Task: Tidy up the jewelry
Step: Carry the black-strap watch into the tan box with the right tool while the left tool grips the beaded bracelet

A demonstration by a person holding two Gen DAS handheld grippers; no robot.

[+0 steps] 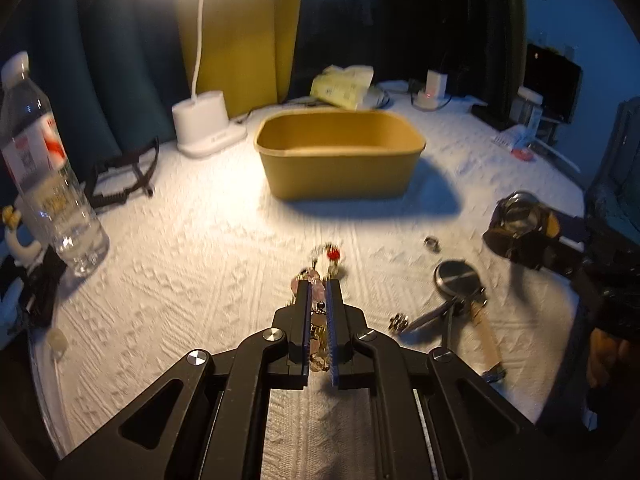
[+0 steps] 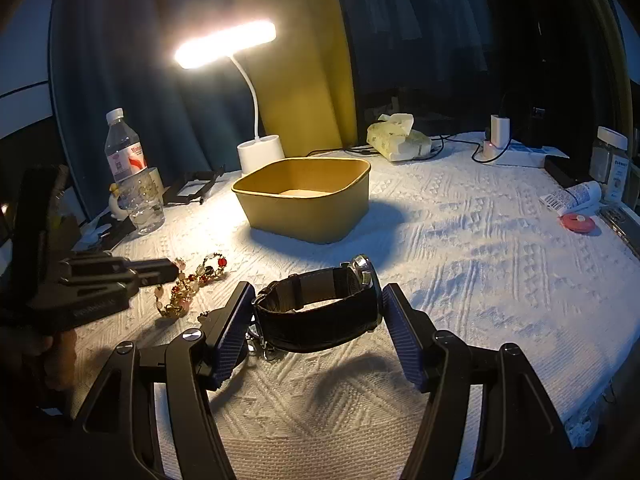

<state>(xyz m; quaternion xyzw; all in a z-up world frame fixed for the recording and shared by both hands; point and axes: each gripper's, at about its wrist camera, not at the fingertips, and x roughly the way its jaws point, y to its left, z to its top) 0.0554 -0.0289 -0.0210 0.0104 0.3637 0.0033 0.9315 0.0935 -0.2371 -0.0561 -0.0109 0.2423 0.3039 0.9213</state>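
Far left: water bottle standing at the edge of the white textured cloth, small mug right by it. Then the left gripper, fingers squeezed nearly together on the beaded bracelet, gold and pink beads sandwiched between the blue pads, the rest of the strand with its red bead trailing out past the tips onto the cloth. Seen from the right wrist cam too, same bracelet lying in a loose loop under those tips. Further back, middle: lit desk lamp and the tan open tub, well apart from both tools. Next over, right gripper, spread wide but pinching the black leather-strap watch across its loop, pads touching both sides. Tissue pack back right, pink round thing far right.
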